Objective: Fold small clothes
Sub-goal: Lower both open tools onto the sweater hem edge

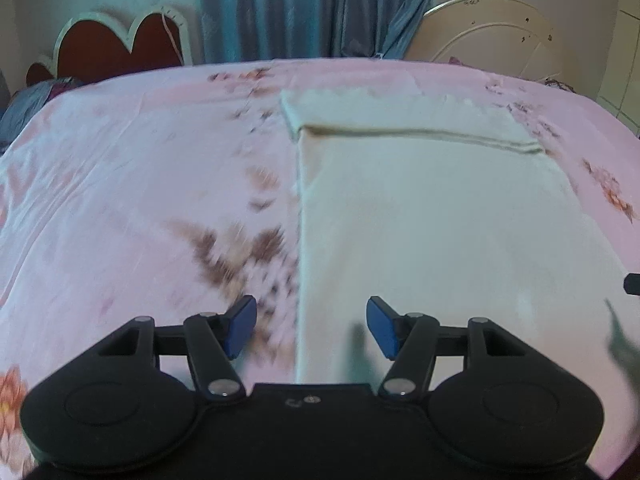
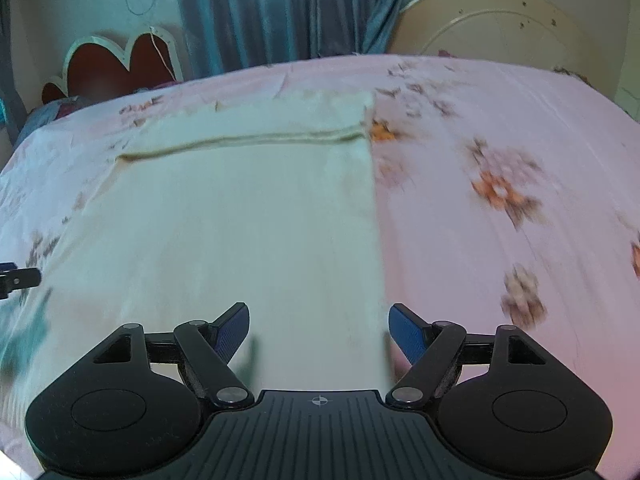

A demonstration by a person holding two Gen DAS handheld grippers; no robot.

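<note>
Left wrist view shows the left gripper [image 1: 311, 326] with jaws spread wide, holding nothing, above the left edge of a cream rectangular folded cloth [image 1: 432, 208] lying flat on a pink floral bedsheet [image 1: 132, 184]. The right gripper [image 2: 319, 330] likewise gapes empty over the cloth's right edge.

Left gripper [image 1: 311, 327]: matte black body, two round lobes at the near corners, each with a shallow circular recess. Black linkage arms, silver rivets at the pivots. Finger pads [image 1: 241, 326] are blue and rectangular. Flat centre plate carries a small screw and a faint mark beside it. Right gripper [image 2: 319, 331]: same black lobes, same silver pivots, blue pads [image 2: 408, 332], left one looks finely textured. Its centre plate is ribbed lengthwise, with a small crosshair mark.
</note>
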